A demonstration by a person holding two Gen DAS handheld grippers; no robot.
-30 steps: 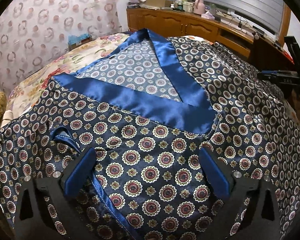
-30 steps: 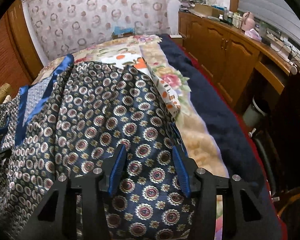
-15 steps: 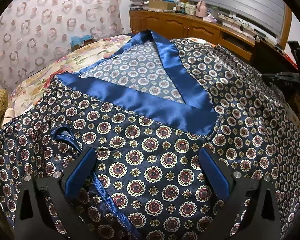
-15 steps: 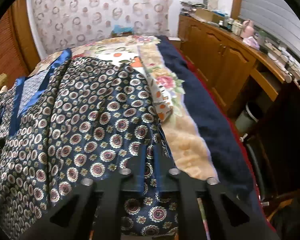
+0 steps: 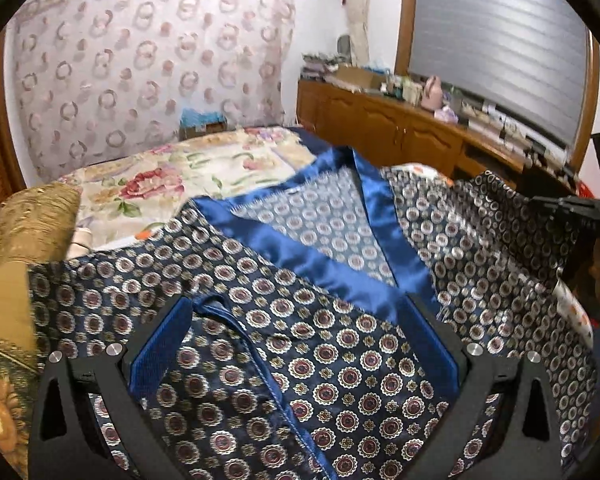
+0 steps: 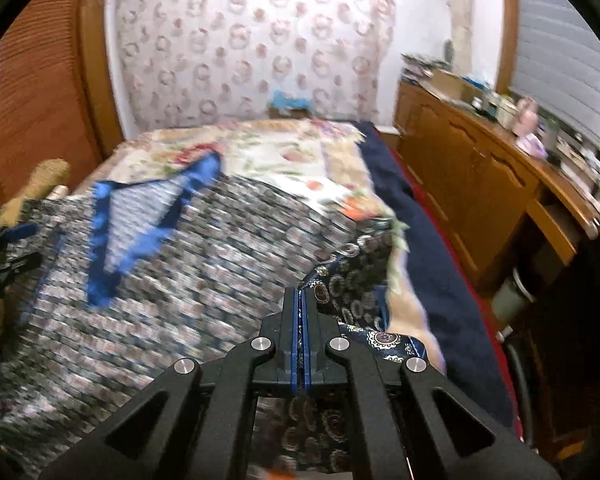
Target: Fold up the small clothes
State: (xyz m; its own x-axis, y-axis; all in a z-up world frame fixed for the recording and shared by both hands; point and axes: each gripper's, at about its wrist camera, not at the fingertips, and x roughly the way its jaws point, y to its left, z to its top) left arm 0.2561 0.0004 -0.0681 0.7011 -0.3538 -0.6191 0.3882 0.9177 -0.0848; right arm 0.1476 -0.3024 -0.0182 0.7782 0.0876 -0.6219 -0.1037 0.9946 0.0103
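Both views ride on the grippers and look forward and down along their fingers, close over the patterned robe (image 5: 340, 364) spread on the bed (image 5: 172, 176). The left wrist view sits over the robe's collar end. The right wrist view sits at the robe's edge nearest the wooden cabinet (image 6: 472, 176). Both face the curtain (image 5: 140, 72) beyond the robe and share the robe's blue collar, the bed and the cabinet.

The far half of the bed (image 5: 204, 168) is flat and bare, with room to pass. A wooden cabinet (image 6: 472, 184) stands close along one side; a gold cushion (image 5: 24, 220) blocks the other.
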